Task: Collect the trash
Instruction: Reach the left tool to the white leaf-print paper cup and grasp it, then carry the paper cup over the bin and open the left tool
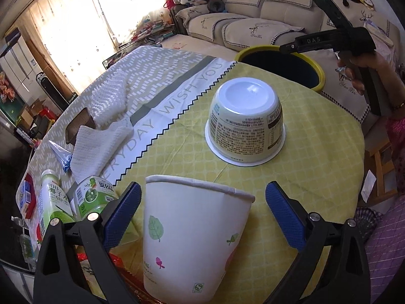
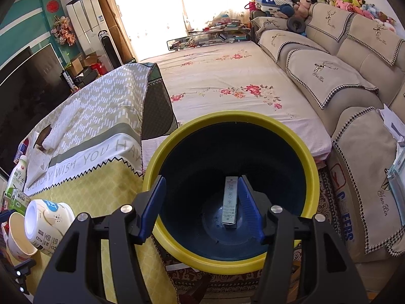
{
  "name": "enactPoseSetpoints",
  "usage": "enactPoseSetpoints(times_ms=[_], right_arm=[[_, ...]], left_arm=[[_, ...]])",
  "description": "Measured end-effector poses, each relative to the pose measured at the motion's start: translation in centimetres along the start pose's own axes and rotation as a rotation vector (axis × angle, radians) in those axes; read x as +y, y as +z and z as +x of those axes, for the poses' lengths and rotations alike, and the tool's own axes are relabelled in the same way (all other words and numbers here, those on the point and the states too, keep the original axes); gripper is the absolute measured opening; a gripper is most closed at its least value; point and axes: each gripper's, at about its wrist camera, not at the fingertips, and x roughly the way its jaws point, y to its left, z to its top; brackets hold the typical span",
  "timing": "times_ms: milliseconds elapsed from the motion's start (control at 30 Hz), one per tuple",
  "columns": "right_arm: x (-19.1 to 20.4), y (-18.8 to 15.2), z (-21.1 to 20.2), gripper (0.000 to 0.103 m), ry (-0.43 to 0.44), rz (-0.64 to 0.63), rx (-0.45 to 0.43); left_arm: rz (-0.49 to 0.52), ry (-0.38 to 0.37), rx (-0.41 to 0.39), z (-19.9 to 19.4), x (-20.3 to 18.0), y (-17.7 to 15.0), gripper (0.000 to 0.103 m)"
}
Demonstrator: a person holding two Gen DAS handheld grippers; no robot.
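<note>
In the left wrist view, the left hand-held gripper (image 1: 202,217) is spreading released around a white leaf-printed paper cup (image 1: 195,243) on the yellow-clothed surface (image 1: 316,152). In the right wrist view, the right hand-held gripper (image 2: 202,207) is hanging released over a yellow-rimmed dark bin (image 2: 182,248), where a slim grey box (image 2: 229,202) is lying.

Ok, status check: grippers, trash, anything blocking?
Left gripper open around paper cup, not clamped. Right gripper open over bin; small box inside. Upturned bowl between cup and bin.

Left wrist view faces across the table (image 1: 316,136) closely; right looks down into the bin (image 2: 177,136); both share these.
</note>
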Motion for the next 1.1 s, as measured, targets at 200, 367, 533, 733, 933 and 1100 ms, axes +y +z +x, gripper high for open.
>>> enactPoseSetpoints(times_ms=[200,367,533,733,933,1100], right_arm=[[-0.1,-0.4,-0.2,0.056,0.016,0.01,-0.003],[0.0,-0.4,-1.1,0.056,0.03,0.011,-0.02],[-0.1,-0.3,-2.3,0.056,0.041,0.013,-0.048],[-0.9,-0.4,-4.1,0.056,0.043,0.027,-0.09],[-2.9,-0.5,-6.9,0.056,-0.001,0.055,-0.157],[-5.8,-0.7,-8.9,0.056,-0.035,0.1,-0.203]], left_arm=[[-0.004,-0.004,0.028,0.7,-0.2,-0.4,0.075],[-0.05,-0.039,-0.011,-0.5,0.4,-0.2,0.072],[-0.069,-0.062,-0.126,-3.8,0.0,1.6,0.072],[-0.101,-0.133,-0.296,-7.9,-0.3,6.3,0.072],[-0.12,-0.214,-0.374,-7.6,-2.4,13.8,0.073],[-0.162,-0.273,-0.343,-3.2,-5.2,20.1,0.074]])
